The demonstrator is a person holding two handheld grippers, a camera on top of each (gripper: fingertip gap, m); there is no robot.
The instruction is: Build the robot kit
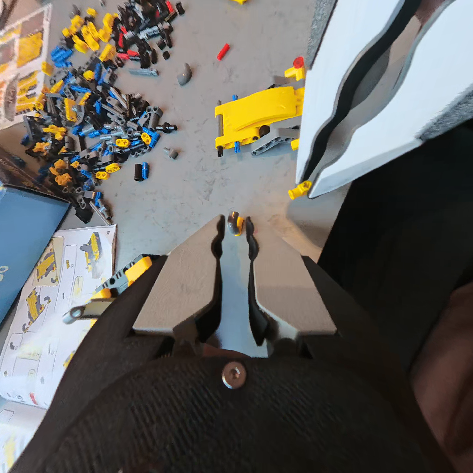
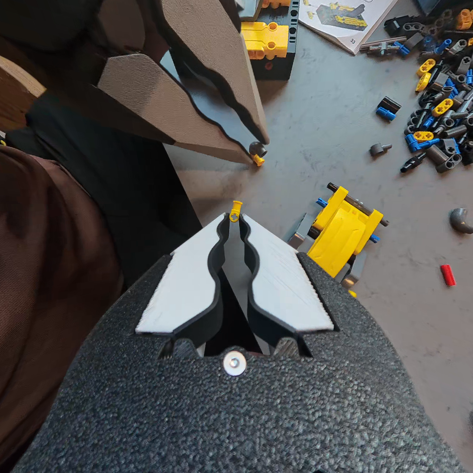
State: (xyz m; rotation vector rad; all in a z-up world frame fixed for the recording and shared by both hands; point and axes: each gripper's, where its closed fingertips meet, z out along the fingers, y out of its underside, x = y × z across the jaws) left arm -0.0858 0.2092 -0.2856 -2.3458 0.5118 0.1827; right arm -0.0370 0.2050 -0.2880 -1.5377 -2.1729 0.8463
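Surface: grey mottled tabletop (image 1: 184,194), strewn with small plastic building pieces.

Left gripper: grey-fingered left gripper (image 1: 235,220), lower centre of the left wrist view; jaws nearly closed on a grey elbow piece (image 1: 232,223) with a small yellow part attached, pinched at the very fingertips. In the right wrist view the same gripper (image 2: 257,151) reaches in from the upper left, the dark elbow with its yellow stub at its tips.

Right gripper: white-fingered right gripper (image 2: 235,216), centre of the right wrist view; jaws narrowed to a slim gap, gripping a yellow pin connector (image 2: 235,213) whose end sticks out past the tips. In the left wrist view it comes in from the upper right (image 1: 305,188), the yellow connector poking out to the left of its tips.

Gap between grippers: the two held pieces are near each other but apart.

Yellow assembly: part-built yellow assembly (image 1: 258,116) with grey beams and blue pins, lying on the table right of centre in the left wrist view, just beside the white fingers.

Loose pile: heap of loose pieces (image 1: 97,102), yellow, blue, black, grey and red, upper left of the left wrist view.

Strays: red cylinder (image 1: 223,51) and a second grey elbow (image 1: 184,74), apart from the heap.

Paper: instruction booklet (image 1: 51,294), lower left, beside a blue box (image 1: 28,238).

Block: black and yellow block (image 2: 271,43), top of the right wrist view, behind the grey fingers.
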